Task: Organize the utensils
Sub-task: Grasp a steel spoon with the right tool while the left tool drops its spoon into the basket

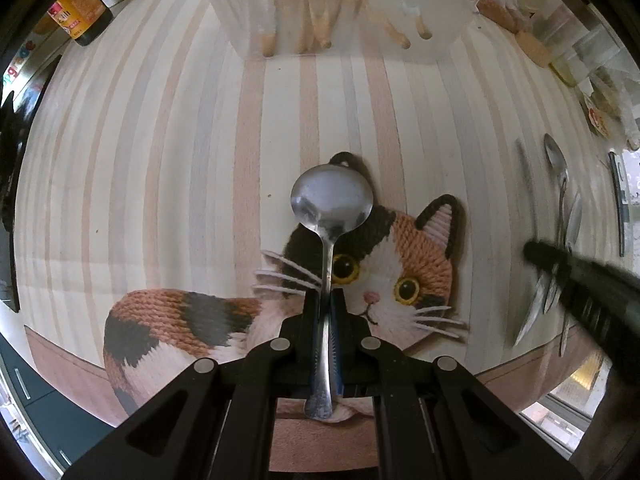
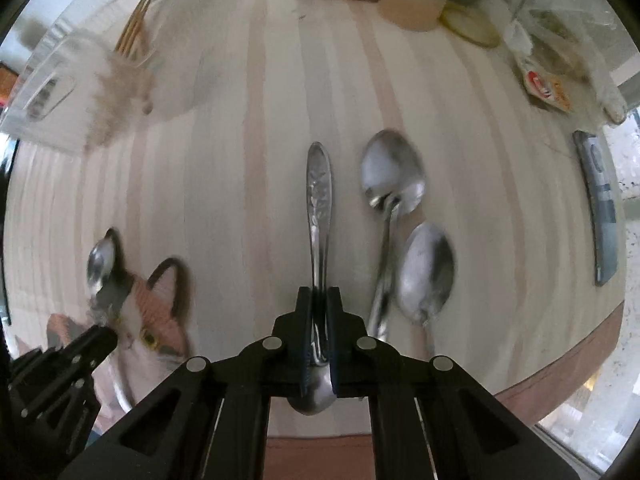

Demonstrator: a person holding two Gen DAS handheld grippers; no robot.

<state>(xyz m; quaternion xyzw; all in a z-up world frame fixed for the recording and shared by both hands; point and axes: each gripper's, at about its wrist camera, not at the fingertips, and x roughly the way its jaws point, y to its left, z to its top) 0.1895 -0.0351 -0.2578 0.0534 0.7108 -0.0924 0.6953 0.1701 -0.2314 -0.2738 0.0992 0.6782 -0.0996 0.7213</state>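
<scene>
My left gripper is shut on the handle of a steel spoon, bowl pointing forward, over a cat picture on the striped tablecloth. My right gripper is shut on a second steel spoon, gripped near its bowl with the patterned handle pointing forward. Two more spoons lie on the cloth just right of it. A translucent utensil holder with wooden-handled utensils stands at the far edge ahead of the left gripper. It also shows blurred in the right wrist view.
A dark bottle lies at the far left. Jars, packets and clutter crowd the far right of the table. A flat grey device lies near the right edge. The right gripper's arm shows in the left wrist view.
</scene>
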